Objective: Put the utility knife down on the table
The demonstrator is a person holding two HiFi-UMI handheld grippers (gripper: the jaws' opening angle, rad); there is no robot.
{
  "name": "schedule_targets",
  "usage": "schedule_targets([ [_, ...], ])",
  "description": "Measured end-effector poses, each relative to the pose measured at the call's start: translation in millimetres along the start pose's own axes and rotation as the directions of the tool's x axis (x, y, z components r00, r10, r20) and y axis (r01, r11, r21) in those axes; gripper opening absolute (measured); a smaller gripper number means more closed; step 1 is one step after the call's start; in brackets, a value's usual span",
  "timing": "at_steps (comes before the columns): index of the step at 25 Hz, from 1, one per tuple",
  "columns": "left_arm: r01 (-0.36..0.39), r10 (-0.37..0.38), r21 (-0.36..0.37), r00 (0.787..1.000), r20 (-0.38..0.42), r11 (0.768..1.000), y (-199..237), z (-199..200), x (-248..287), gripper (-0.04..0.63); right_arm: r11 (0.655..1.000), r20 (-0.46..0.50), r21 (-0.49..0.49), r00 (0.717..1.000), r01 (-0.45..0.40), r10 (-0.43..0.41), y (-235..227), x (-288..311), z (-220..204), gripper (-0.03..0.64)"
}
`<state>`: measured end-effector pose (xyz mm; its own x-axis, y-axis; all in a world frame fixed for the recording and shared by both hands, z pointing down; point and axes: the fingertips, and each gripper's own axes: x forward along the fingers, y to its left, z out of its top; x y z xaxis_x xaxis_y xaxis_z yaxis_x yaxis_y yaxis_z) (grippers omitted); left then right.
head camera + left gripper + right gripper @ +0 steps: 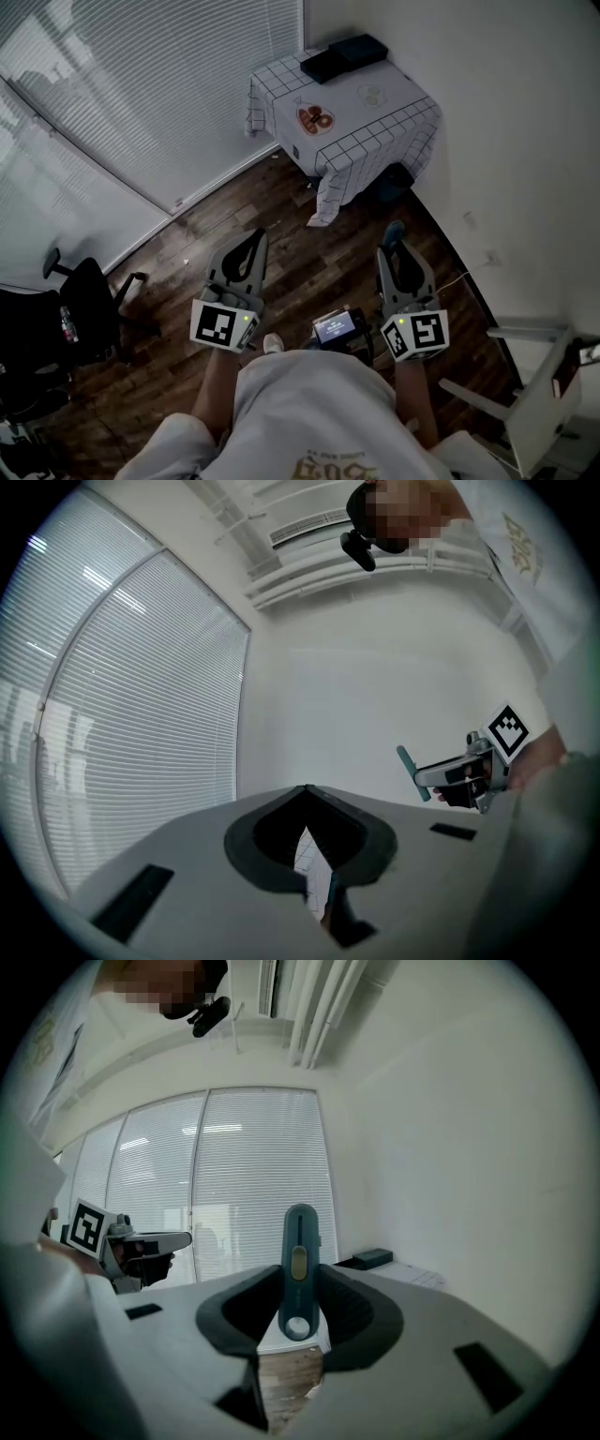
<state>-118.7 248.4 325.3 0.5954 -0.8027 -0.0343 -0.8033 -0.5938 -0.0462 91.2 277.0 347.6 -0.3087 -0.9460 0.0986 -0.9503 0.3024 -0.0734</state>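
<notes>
right gripper (pixel 300 1277) jaws clamp the utility knife (pixel 299 1251) upright, well apart from the table (pixel 398 117).

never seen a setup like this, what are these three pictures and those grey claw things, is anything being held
A person stands holding a hand-held gripper in each hand. The head view looks down from their head; the other two views look along each gripper's jaws. The right gripper is clamped on a teal utility knife, which sticks out past the jaws. The left gripper has its jaws together, empty. Ahead stands a table with a checked cloth, bearing two dark flat items.
</notes>
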Motion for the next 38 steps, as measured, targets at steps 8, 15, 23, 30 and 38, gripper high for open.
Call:
schedule_targets([
  [8,-0.041,0.041,0.02,0.999,-0.016,0.999,-2.6,-0.6,5.2,0.008,1.0,-0.011,0.004,1.0,-0.028,0.028,-14.6,-0.3,-5.4,0.132],
  [15,-0.095,0.096,0.019,0.995,-0.025,0.995,-7.9,0.6,4.3,0.008,0.999,-0.013,0.022,0.999,-0.043,0.043,-32.8,-9.2,-9.7,0.133],
  [23,-0.121,0.121,0.01,0.992,-0.042,0.993,-6.7,-0.8,1.4,0.008,0.999,-0.029,0.037,0.999,-0.038,0.039,-41.8,-8.3,-16.4,0.132],
  [30,-0.094,0.094,0.008,0.995,-0.028,0.996,2.4,-4.6,14.6,0.008,0.999,-0.022,0.032,1.0,-0.008,0.008,-42.3,3.0,-13.5,0.132],
  [38,-0.055,0.055,-0.007,0.998,0.007,0.998,29.9,-3.5,52.0,0.008,0.998,0.005,0.01,0.998,0.058,-0.058,-55.5,25.5,4.4,0.133],
])
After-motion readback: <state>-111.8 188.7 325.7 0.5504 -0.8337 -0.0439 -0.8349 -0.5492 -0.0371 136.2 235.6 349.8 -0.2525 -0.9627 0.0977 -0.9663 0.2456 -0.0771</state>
